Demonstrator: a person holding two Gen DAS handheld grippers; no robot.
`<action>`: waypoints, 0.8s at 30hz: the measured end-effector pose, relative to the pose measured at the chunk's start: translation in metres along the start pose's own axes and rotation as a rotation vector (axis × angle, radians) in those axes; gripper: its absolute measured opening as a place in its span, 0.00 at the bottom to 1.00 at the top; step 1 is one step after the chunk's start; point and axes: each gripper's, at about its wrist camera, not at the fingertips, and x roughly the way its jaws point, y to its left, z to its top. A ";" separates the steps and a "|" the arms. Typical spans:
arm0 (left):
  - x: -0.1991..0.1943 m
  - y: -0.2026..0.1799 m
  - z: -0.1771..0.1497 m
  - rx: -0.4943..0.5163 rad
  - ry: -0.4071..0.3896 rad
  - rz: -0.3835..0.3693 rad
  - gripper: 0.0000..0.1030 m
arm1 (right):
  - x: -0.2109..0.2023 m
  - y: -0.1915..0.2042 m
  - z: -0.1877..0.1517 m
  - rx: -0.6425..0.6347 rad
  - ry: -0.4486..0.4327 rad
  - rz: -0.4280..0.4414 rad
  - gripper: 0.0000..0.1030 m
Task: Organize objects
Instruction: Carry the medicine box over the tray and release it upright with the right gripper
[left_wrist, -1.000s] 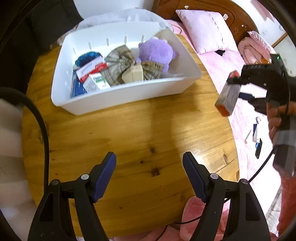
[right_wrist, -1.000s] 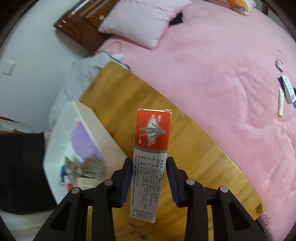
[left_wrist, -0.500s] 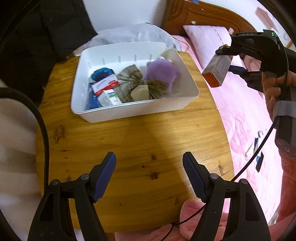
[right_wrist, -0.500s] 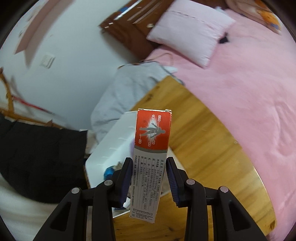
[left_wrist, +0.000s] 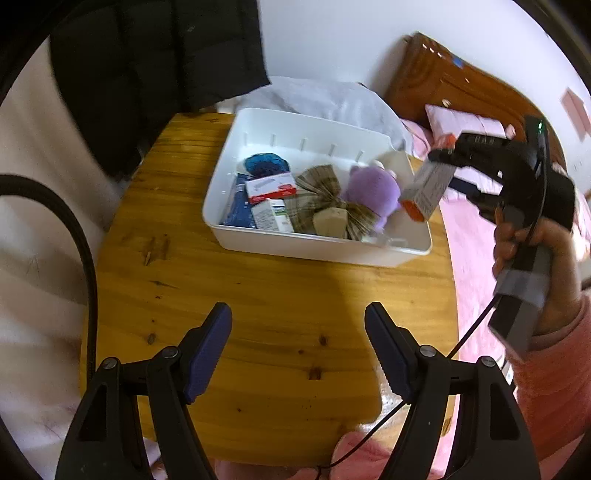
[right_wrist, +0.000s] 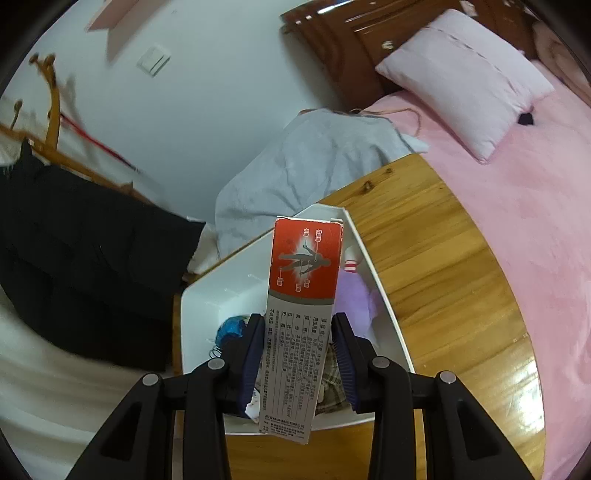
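My right gripper (right_wrist: 299, 332) is shut on a tall red and grey box (right_wrist: 301, 306); in the left wrist view that box (left_wrist: 424, 192) hangs over the right end of the white bin (left_wrist: 317, 247). The bin sits on the round wooden table (left_wrist: 258, 302) and holds a purple plush (left_wrist: 373, 192), a plaid bow (left_wrist: 325, 184), a red and white box (left_wrist: 271, 186), a green and white box (left_wrist: 271, 218) and a blue object (left_wrist: 266, 164). My left gripper (left_wrist: 297, 343) stands open above the bare near part of the table, with nothing between its fingers.
A pink bed (right_wrist: 517, 177) with a pink pillow (right_wrist: 465, 74) runs along the table's right side. A grey cloth (right_wrist: 306, 162) lies behind the bin, a black garment (left_wrist: 155, 66) hangs at the back left. A person's hand in a pink sleeve (left_wrist: 554, 369) holds the right gripper.
The right gripper has carried the red and grey box from over the bed to above the bin's right end. The left gripper has risen and pulled back, so the bin looks smaller.
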 end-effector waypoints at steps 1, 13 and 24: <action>0.001 0.003 -0.001 -0.018 -0.002 0.004 0.75 | 0.005 0.001 0.001 -0.010 0.002 -0.002 0.37; -0.016 0.027 -0.014 -0.086 -0.066 0.016 0.75 | 0.005 0.025 -0.010 -0.143 0.015 -0.065 0.59; -0.091 0.040 -0.001 0.001 -0.244 -0.053 0.75 | -0.098 0.068 -0.038 -0.222 -0.091 -0.098 0.88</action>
